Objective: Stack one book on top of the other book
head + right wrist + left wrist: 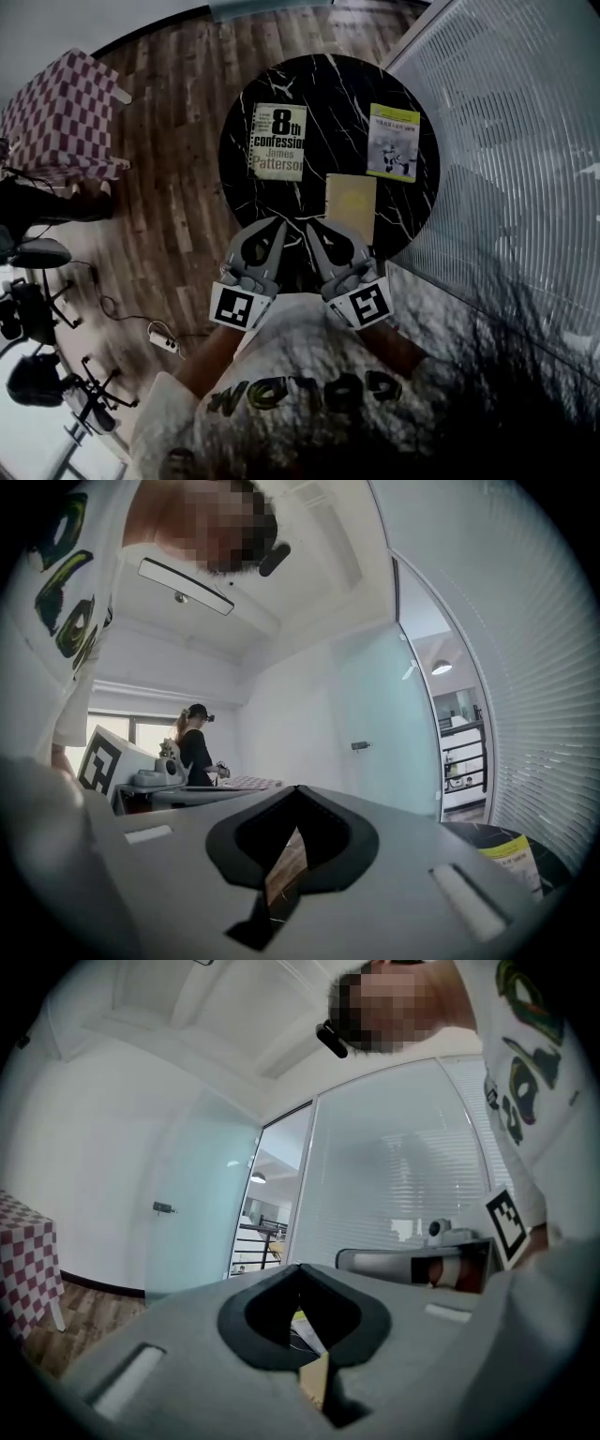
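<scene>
Your left gripper (278, 223) and right gripper (313, 228) hang side by side at the near edge of the round black marble table (328, 84), both pairs of jaws pressed together with nothing between them.
On that table, the "8th Confession" paperback (278, 142) lies at the far left. The pale green-covered book (394, 142) lies at the far right. The plain yellow book (351, 204) lies at the near right, just beyond your right gripper. All three lie flat and apart, none stacked.
</scene>
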`<state>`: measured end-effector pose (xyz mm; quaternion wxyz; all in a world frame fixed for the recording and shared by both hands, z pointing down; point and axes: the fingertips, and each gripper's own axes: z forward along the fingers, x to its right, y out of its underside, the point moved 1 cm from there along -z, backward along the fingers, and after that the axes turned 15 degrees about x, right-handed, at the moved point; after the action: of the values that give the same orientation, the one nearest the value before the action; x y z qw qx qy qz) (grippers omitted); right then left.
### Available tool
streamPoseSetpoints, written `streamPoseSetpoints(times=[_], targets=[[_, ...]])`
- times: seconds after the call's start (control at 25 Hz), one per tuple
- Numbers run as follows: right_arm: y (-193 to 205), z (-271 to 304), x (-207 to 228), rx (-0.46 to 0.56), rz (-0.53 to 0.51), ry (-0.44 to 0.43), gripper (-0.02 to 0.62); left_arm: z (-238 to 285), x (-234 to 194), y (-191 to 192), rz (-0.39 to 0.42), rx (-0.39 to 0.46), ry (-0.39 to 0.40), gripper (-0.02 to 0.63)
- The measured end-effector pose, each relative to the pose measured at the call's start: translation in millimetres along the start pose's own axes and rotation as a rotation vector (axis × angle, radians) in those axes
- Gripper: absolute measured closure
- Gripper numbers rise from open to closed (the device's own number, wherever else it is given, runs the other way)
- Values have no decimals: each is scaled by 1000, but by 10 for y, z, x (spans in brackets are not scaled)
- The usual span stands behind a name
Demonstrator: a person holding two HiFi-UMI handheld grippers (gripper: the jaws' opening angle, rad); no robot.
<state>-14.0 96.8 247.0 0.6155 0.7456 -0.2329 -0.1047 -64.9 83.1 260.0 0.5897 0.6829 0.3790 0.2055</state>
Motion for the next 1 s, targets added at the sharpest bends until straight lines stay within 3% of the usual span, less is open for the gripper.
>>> streamPoseSetpoints(times=[0.24, 0.56, 1.0], targets=[[112, 201, 141, 22, -18, 9, 594, 155, -192, 77, -29, -11, 28, 603], [495, 415, 482, -3, 0, 34, 590, 283, -550, 526, -19, -70, 29, 599], [1404, 708, 927, -100, 59, 63, 493, 403, -1418, 1311, -3, -181, -26, 525]])
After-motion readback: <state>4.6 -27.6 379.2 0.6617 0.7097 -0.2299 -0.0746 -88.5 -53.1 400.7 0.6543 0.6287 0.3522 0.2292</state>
